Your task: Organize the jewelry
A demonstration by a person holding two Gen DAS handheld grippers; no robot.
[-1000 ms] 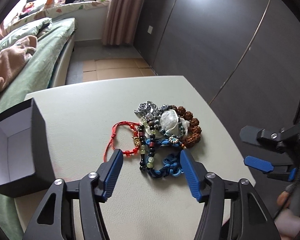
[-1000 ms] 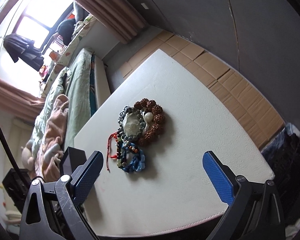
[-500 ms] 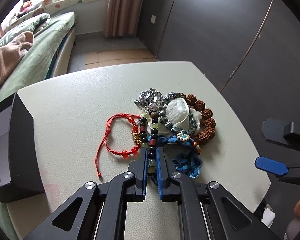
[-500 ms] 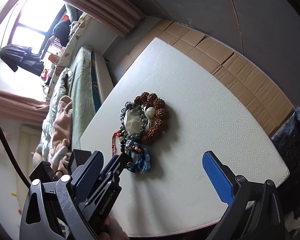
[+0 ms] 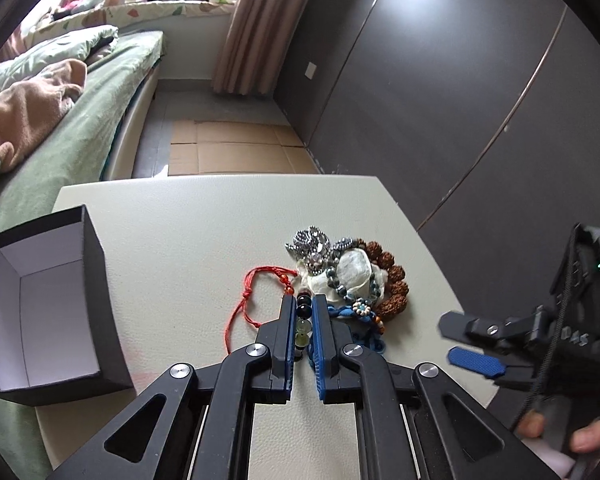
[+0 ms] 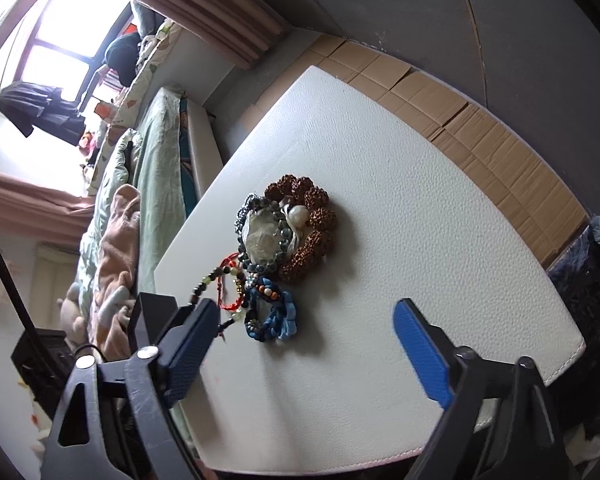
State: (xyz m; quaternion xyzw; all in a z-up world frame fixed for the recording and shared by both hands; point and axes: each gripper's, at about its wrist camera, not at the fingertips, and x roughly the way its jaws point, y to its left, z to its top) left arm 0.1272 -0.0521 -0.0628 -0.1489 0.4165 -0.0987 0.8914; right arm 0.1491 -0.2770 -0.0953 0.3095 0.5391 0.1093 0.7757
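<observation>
Green bed (image 5: 100, 120); dark wardrobe (image 5: 440, 100); curtains (image 5: 252, 28).

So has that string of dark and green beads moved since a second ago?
Yes. The bead string, clamped in the left gripper, now lifts away from the jewelry pile toward the black box.

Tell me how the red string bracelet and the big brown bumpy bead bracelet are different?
The red string bracelet is a thin cord with few beads; the brown bead bracelet is thick and knobbly all around. The red one lies beside the pile, nearer the black box; the brown one lies on the pile's far side. Both rest on the table.
</observation>
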